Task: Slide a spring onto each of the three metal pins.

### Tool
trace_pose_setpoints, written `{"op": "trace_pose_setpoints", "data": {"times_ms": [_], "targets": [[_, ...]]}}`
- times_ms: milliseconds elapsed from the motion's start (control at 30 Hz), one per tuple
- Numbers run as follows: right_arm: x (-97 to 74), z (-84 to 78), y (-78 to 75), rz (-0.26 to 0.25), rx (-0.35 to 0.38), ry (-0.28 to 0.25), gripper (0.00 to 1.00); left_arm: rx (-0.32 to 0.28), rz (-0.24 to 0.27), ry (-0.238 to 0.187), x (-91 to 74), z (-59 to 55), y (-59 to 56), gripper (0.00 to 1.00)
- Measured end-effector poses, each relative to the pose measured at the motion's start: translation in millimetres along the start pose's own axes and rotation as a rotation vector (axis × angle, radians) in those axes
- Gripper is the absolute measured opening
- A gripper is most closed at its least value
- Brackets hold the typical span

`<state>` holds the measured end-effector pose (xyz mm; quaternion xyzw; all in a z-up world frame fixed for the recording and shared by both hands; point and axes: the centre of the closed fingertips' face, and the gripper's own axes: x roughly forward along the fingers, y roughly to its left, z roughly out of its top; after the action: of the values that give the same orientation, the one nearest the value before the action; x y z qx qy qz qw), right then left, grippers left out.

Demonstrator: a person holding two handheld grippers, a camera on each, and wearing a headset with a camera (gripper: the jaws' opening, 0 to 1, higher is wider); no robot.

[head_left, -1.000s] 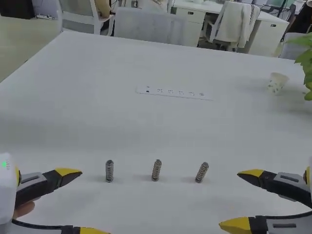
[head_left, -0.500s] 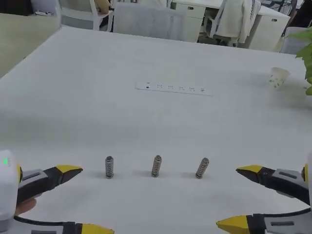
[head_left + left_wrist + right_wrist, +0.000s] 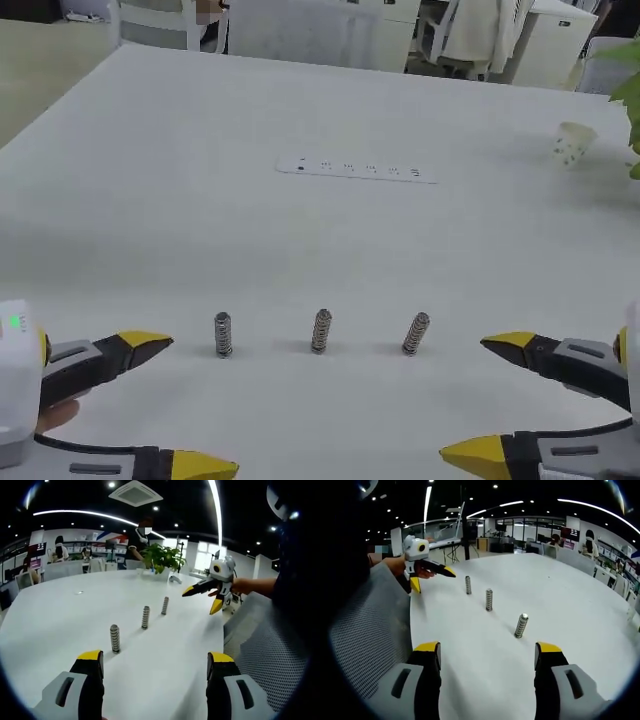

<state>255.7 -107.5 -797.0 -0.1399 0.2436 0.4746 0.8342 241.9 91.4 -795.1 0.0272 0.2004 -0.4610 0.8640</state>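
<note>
Three metal pins stand in a row near the table's front edge, each with a spring around it: left [image 3: 223, 334], middle [image 3: 321, 330], right [image 3: 416, 333]. The right one leans slightly. My left gripper [image 3: 170, 405] is open at the lower left, a short way from the left spring [image 3: 115, 638]. At the lower right my right gripper [image 3: 490, 400] is open, apart from the right spring [image 3: 521, 625]. Nothing sits between either pair of fingers. The middle spring [image 3: 145, 616] [image 3: 489, 599] and the far ones [image 3: 165, 605] [image 3: 468, 584] stand further along each gripper view.
A white power strip [image 3: 357, 169] lies flat at the middle of the white table [image 3: 200, 220]. A paper cup [image 3: 571, 144] lies tipped at the far right beside plant leaves [image 3: 630, 100]. Chairs and desks stand beyond the far edge.
The head camera has tilted, so the whole scene sits a little higher in the picture. Both grippers stay open in about the same places beside the springs.
</note>
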Motion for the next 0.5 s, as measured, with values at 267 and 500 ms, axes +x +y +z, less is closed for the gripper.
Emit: {"op": "trace_pose_setpoints", "data": {"times_ms": [267,500], "targets": [[2.5,-1.8,-3.0,0.000,0.009,0.006,0.76,-0.006,-0.003,0.004,3.5,-0.1,2.9,0.81],[4.1,-2.8,-4.7,0.001,0.014,0.009,0.76,-0.005,-0.006,0.009,5.9,1.5,5.2,0.81]]}}
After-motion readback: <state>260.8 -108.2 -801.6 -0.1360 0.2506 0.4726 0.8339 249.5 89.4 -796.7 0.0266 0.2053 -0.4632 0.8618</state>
